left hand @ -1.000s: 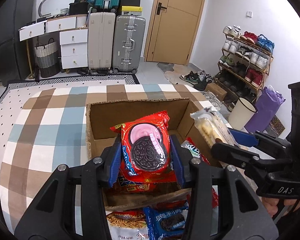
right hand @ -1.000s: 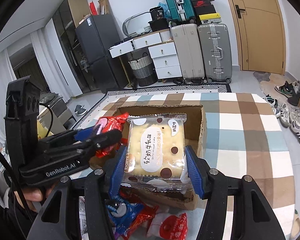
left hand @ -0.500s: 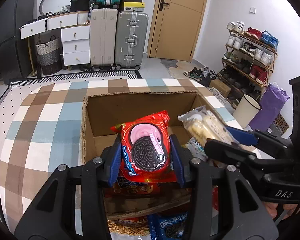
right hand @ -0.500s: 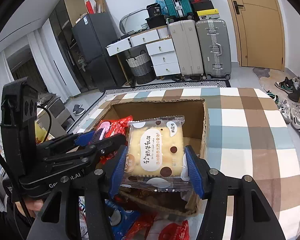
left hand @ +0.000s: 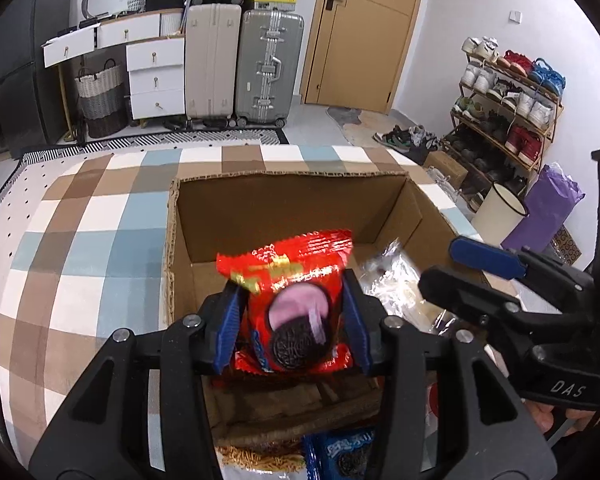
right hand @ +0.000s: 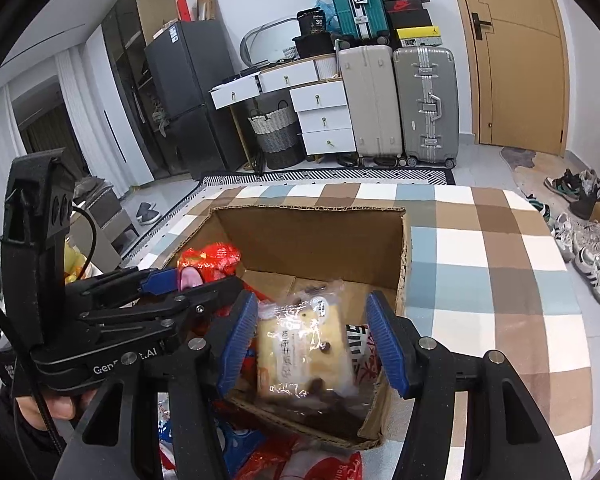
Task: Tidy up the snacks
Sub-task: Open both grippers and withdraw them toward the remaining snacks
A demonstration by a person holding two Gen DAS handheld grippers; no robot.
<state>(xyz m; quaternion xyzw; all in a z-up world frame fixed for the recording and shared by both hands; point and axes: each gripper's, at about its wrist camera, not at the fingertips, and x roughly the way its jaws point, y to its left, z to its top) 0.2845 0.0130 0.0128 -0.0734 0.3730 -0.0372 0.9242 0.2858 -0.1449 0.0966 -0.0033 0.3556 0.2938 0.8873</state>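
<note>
An open cardboard box (left hand: 292, 208) (right hand: 312, 232) sits on a checked table. My left gripper (left hand: 294, 322) is over the box; its blue pads stand a little off the sides of a red Oreo pack (left hand: 296, 304), which looks blurred between them. My right gripper (right hand: 312, 336) is open over the box. A clear-wrapped yellow cake pack (right hand: 304, 352) lies loose in the box between its spread pads, also seen in the left wrist view (left hand: 396, 292). The left gripper and red pack (right hand: 208, 260) show at the left of the right wrist view.
More snack packs lie on the table in front of the box: blue Oreo pack (left hand: 348, 456), noodle-print pack (left hand: 260, 460), red packs (right hand: 332, 468). The checked tablecloth (right hand: 500, 280) stretches right. Suitcases, drawers and a shoe rack stand beyond.
Both grippers moved forward over the box. The right gripper opened and the cake pack dropped into the box. The left pads widened and the red pack is slipping down.
</note>
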